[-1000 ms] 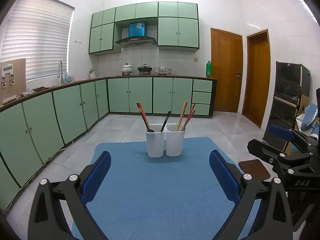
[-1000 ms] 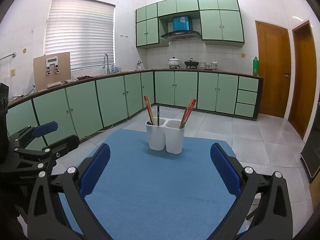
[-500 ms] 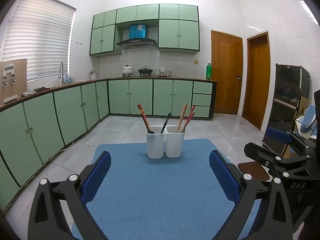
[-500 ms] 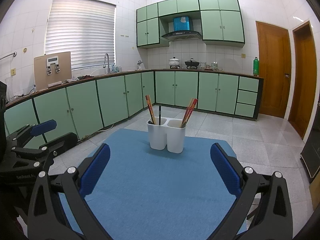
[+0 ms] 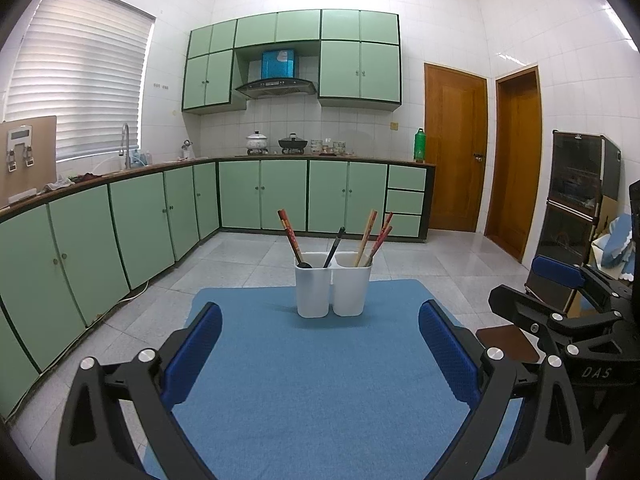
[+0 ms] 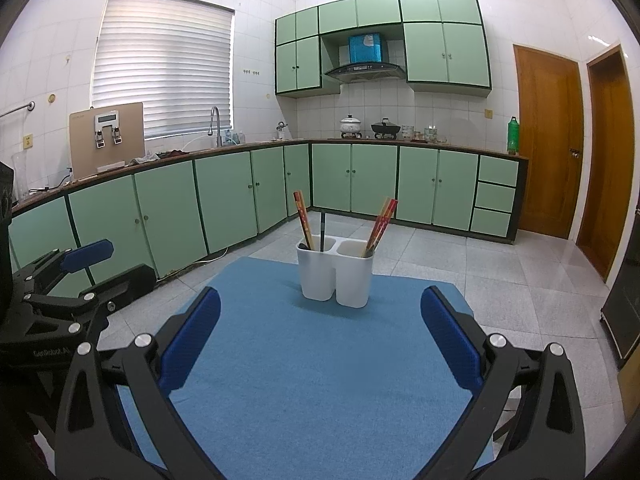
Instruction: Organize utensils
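A white two-compartment utensil holder (image 5: 333,290) (image 6: 335,270) stands upright at the far end of the blue-covered table (image 5: 304,392) (image 6: 304,376). Its left compartment holds red-patterned chopsticks (image 5: 290,236) (image 6: 303,218) and a black utensil (image 5: 334,246) (image 6: 321,232). Its right compartment holds several more chopsticks (image 5: 374,236) (image 6: 382,222). My left gripper (image 5: 320,316) is open and empty, well short of the holder. My right gripper (image 6: 320,304) is open and empty too. Each gripper shows at the edge of the other's view.
Green kitchen cabinets (image 5: 120,224) run along the left and back walls. Two wooden doors (image 5: 456,148) stand at the right. A dark cabinet (image 5: 576,200) and a brown stool (image 5: 506,344) sit right of the table. Tiled floor surrounds the table.
Both grippers have tilted slightly, so the holder sits a little lower in the left wrist view. Nothing was grasped or released.
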`<state>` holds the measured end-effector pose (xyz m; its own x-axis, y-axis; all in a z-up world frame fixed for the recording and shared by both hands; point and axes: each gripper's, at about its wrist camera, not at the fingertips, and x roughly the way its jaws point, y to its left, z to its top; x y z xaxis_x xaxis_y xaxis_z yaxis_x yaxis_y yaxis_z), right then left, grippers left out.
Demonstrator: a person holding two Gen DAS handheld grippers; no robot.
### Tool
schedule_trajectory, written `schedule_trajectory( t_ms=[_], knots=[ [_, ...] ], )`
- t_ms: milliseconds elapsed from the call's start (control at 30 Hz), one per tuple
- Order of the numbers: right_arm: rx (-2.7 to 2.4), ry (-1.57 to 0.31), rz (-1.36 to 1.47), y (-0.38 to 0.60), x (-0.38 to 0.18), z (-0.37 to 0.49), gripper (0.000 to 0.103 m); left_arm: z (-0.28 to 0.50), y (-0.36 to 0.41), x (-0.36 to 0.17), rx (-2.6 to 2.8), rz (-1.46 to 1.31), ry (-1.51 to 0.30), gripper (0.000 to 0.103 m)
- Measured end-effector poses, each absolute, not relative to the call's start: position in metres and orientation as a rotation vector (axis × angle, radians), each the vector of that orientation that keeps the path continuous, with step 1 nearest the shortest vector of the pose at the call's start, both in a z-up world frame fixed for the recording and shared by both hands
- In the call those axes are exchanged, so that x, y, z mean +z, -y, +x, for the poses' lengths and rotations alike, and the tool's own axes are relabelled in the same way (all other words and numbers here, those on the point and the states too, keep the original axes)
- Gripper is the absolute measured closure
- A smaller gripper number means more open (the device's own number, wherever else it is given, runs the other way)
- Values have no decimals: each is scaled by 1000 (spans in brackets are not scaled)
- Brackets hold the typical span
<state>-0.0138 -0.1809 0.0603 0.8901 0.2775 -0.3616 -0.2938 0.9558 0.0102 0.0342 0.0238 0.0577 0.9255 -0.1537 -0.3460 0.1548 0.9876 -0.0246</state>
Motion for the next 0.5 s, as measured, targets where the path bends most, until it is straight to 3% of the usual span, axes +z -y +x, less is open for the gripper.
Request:
schedule_trajectory(
  t_ms=[500],
  knots=[
    [298, -368, -43, 180, 61, -14, 6, 32, -28, 61, -156, 1, -351, 6]
  ],
)
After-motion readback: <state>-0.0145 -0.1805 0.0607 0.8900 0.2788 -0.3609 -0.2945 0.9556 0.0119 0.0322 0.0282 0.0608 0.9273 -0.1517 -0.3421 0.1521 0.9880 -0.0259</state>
